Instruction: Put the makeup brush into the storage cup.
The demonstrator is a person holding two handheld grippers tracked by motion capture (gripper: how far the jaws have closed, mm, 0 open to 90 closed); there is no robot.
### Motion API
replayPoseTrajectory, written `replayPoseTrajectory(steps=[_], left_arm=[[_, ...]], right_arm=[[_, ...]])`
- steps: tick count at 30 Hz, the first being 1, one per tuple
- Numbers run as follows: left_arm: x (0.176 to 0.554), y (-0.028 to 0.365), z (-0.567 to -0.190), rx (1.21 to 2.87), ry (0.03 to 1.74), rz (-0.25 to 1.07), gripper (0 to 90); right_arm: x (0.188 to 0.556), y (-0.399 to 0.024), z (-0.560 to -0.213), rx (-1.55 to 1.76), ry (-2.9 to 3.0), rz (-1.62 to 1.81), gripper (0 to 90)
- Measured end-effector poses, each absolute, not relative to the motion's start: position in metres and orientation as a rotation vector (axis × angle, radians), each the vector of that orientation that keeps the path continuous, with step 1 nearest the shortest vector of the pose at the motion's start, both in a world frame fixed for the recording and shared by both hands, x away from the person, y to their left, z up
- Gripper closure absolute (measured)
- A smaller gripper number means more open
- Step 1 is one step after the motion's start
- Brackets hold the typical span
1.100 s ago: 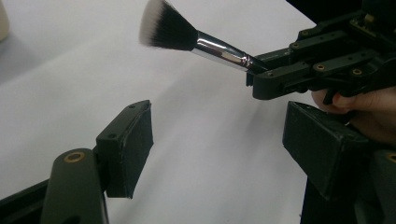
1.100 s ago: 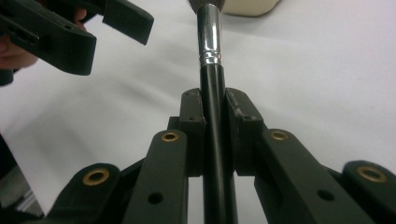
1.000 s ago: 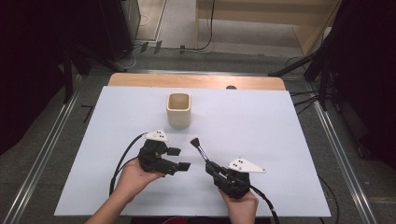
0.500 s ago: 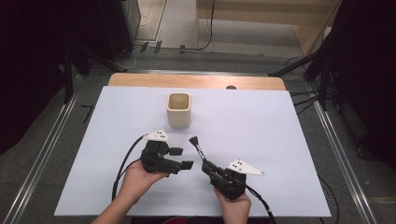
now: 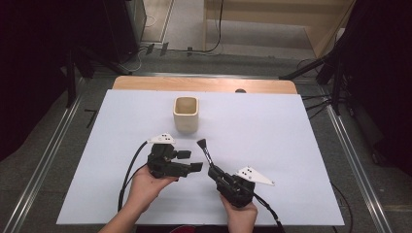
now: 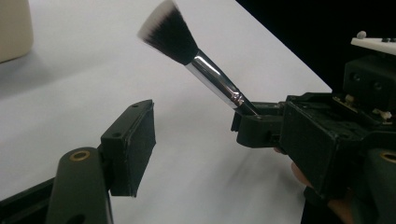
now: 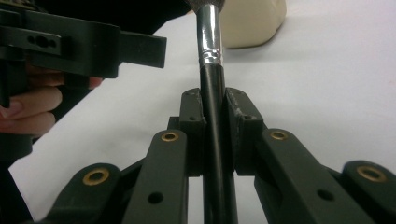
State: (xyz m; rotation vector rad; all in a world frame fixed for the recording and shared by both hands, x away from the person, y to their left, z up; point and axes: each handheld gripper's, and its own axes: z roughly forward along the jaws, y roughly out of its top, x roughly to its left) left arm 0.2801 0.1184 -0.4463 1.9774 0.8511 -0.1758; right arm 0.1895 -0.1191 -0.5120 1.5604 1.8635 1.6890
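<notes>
White counter (image 5: 301,145) carries a cream cup (image 5: 186,114). Right tool (image 5: 213,170) clamps a makeup brush (image 5: 204,149), handle end hidden between pads; left tool (image 5: 190,161) stands apart, empty.

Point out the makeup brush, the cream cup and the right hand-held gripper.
makeup brush (image 6: 169,31), left gripper view, on the bristle head.
cream cup (image 5: 186,121), high view, on its front wall.
right hand-held gripper (image 7: 214,112), right gripper view, between the jaw tips clamping the handle.

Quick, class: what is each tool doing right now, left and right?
Left tool: open, holding nothing.
Right tool: shut on the brush handle.
</notes>
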Motion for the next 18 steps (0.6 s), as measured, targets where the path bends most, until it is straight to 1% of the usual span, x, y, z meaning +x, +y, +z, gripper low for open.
replayPoseTrajectory(steps=[7,13,18], left_arm=[[0.2788,0.1143,-0.4436,1.941,0.869,-0.185,28.3],[0.2785,0.1103,-0.4435,1.918,0.893,-0.208,33.2],[0.2782,0.1080,-0.4433,1.892,0.918,-0.211,35.4]], right_arm=[[0.1882,-0.1140,-0.5110,1.552,1.824,1.738,79.5],[0.1875,-0.1124,-0.5099,1.540,1.804,1.736,79.5],[0.1872,-0.1112,-0.5098,1.532,1.800,1.738,79.5]])
